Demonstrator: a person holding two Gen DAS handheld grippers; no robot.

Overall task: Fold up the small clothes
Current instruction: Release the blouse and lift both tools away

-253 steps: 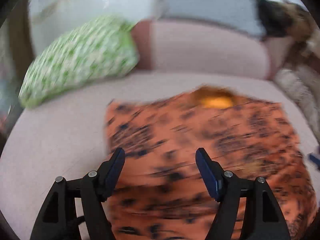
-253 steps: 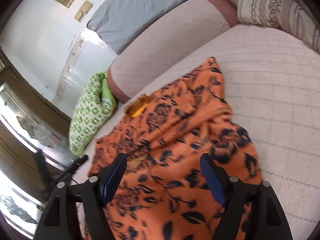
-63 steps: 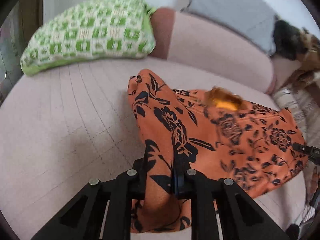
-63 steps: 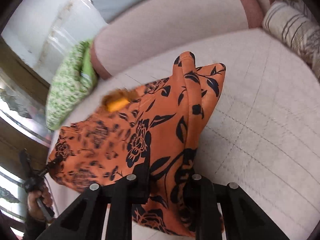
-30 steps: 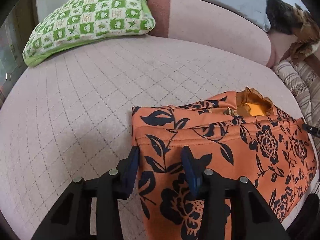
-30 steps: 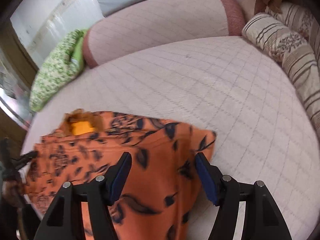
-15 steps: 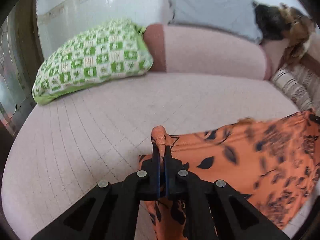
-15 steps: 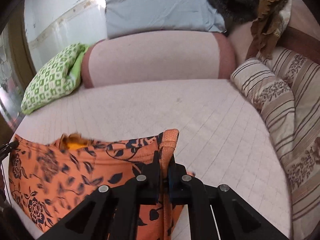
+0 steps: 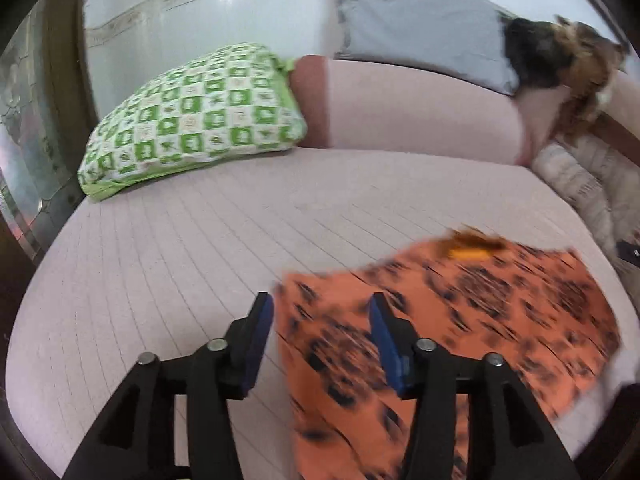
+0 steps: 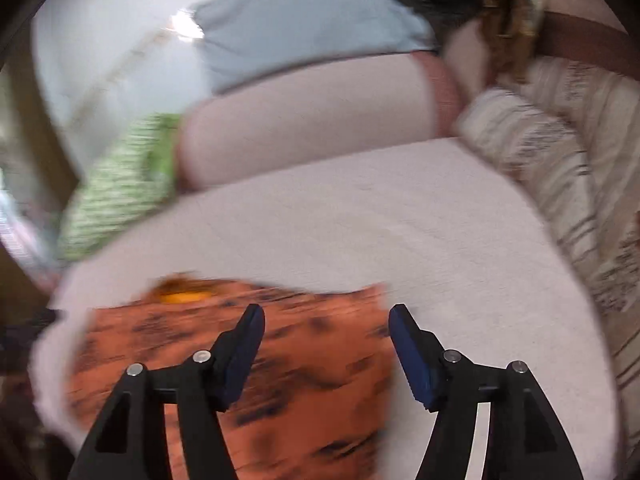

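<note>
An orange garment with a black flower print [image 9: 460, 304] lies folded on the pink quilted sofa seat [image 9: 180, 240], blurred by motion. Its yellow-lined neck opening [image 9: 468, 252] faces the backrest. My left gripper [image 9: 320, 316] is open and empty above the garment's left corner. In the right wrist view the garment [image 10: 280, 360] lies at the lower left, and my right gripper [image 10: 326, 328] is open and empty over its right edge.
A green-and-white checked pillow [image 9: 192, 116] leans at the back left. A grey cushion [image 9: 416, 24] sits on the pink backrest [image 9: 420, 112]. Striped beige cushions [image 10: 560, 168] line the right side. A dark and brown furry heap [image 9: 568, 52] lies at the back right.
Half a second ago both grippers were shut on the garment's raised corners. Now both have opened and let go, and the garment lies flat on the seat.
</note>
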